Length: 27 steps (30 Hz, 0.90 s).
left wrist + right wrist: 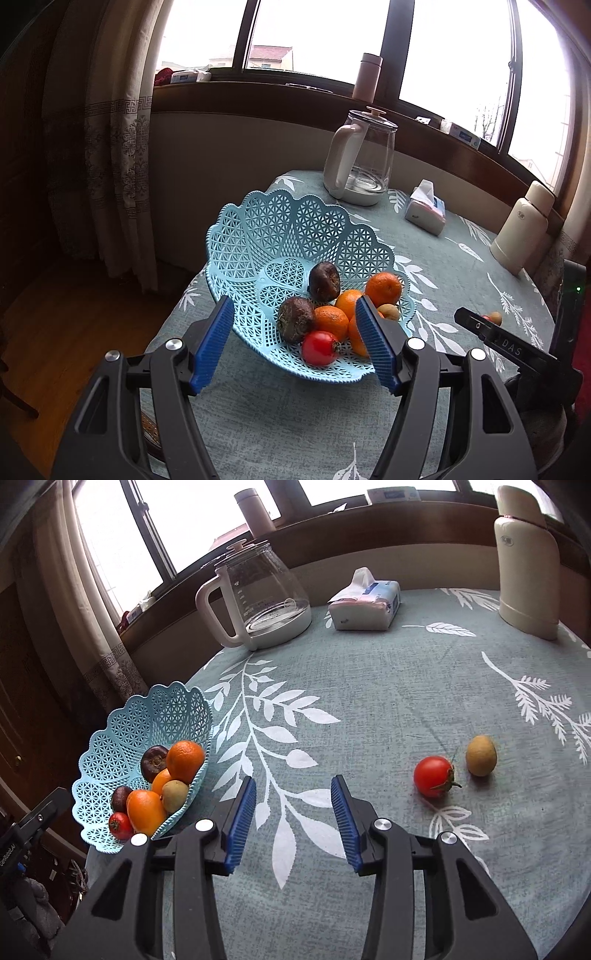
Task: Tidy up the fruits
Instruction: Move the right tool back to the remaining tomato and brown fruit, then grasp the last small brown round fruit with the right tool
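Fruit sorting nearly finished: lying loose on the counter (369,686), ahead and to the right of the right claw (293,818), just 2 pieces, a tomato (433,776) and a kiwi (481,756), close together but seemingly not touching. Sitting already inside the basket (295,225): oranges (383,288), 2 dark wrinkled fruits (324,281), a second tomato (320,348) and another kiwi (174,795).

Right claw hanging with pads apart and gripping nothing, above bare cloth. Left claw (295,341) also spread wide and holding nothing, hovering over the near rim of the basket.

Probably going next for the loose tomato, being nearer. Turning the right claw toward it, lowering the ribbed blue pads on both sides of its round body, closing gently, as thin glossy skin is probably bruising easily. Avoiding the green stem, and not pushing the fuzzy oval kiwi away.

Basket looking like pale blue plastic lattice with a scalloped rim; cloth woven, grey-green, with white leaf print.
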{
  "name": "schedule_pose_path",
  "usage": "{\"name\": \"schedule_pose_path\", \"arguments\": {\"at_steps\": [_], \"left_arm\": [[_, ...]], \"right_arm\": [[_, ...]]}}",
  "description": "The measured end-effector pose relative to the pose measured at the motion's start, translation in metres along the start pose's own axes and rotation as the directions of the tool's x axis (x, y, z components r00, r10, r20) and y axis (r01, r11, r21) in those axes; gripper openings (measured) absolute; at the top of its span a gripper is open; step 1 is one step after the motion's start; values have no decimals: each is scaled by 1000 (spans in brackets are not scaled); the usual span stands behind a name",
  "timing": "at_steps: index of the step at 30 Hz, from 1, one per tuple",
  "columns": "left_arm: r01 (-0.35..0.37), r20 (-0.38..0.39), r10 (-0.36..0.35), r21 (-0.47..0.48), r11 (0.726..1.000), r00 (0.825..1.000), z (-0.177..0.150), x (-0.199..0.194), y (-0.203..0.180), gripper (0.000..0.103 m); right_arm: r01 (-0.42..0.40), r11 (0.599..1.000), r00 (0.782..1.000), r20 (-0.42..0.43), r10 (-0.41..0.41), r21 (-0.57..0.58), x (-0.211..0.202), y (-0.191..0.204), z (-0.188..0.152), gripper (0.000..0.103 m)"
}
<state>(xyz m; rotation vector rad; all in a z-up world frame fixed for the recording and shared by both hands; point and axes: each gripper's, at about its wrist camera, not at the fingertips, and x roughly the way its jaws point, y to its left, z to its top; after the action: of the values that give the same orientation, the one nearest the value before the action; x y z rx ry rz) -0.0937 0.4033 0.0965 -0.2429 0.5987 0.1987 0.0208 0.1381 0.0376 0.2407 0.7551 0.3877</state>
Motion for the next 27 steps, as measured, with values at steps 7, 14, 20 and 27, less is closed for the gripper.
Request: {"name": "schedule_pose_path", "arguments": {"at_steps": [7, 14, 20, 27], "left_arm": [[8, -3, -8, 10, 1000, 1000, -2, 0, -6, 70], [19, -3, -19, 21, 1000, 1000, -3, 0, -13, 70], [22, -8, -22, 27, 999, 1000, -5, 1, -16, 70], [27, -12, -26, 34, 999, 1000, -5, 2, -18, 70]], "right_arm": [[51, 997, 998, 19, -52, 64, -14, -34, -1, 43], [121, 985, 991, 40, -126, 121, -29, -70, 1, 43], [187, 970, 981, 28, -193, 158, -31, -96, 6, 43], [244, 964, 969, 14, -247, 108, -15, -98, 19, 43]]}}
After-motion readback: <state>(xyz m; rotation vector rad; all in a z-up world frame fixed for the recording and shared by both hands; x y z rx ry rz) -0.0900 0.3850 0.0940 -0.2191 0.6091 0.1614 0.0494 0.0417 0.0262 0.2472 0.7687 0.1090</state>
